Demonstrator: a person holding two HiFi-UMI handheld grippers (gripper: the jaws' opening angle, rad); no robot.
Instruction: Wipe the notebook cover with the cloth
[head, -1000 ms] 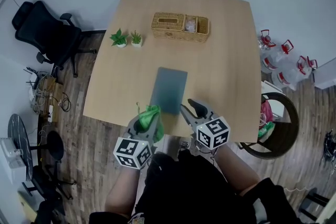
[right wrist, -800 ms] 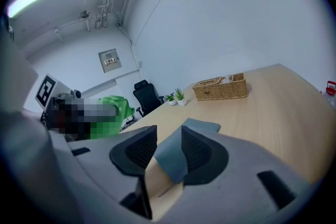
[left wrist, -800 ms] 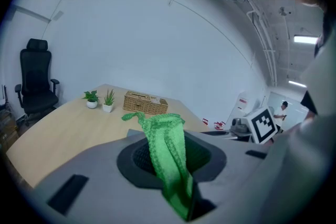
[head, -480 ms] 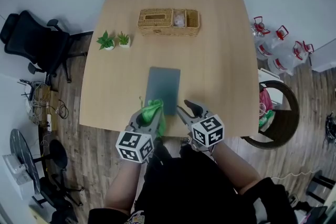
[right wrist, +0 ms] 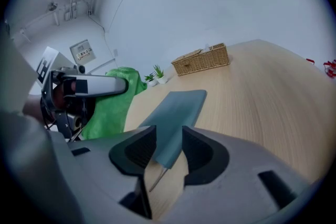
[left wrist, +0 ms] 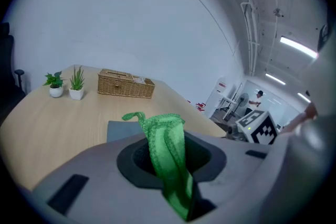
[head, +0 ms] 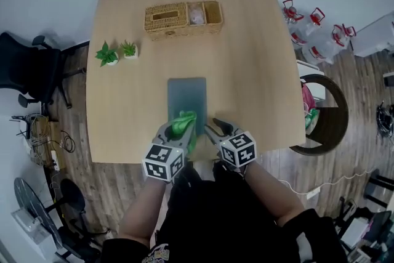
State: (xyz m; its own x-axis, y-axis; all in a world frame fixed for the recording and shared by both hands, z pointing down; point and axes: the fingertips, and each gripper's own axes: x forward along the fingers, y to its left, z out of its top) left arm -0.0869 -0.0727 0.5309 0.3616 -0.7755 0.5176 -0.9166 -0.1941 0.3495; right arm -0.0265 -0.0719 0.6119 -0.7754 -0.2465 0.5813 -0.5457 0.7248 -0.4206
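Green cloth (head: 184, 120) sits clamped in the left tool (head: 178, 130), over the near end of the grey notebook (head: 186, 94) lying flat on the desk (head: 258, 71). The right tool (head: 217, 127) has just been opening; its jaws stand apart, the notebook's near corner between them.

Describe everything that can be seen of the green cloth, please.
The green cloth is soft, knitted-looking fabric, bright green, bunched into folds. The left gripper is shut on it: it stands up between the jaws, one thin corner curling out at the top. In the head view it is over the near end of the grey notebook on the wooden table; whether it touches the cover cannot be told.
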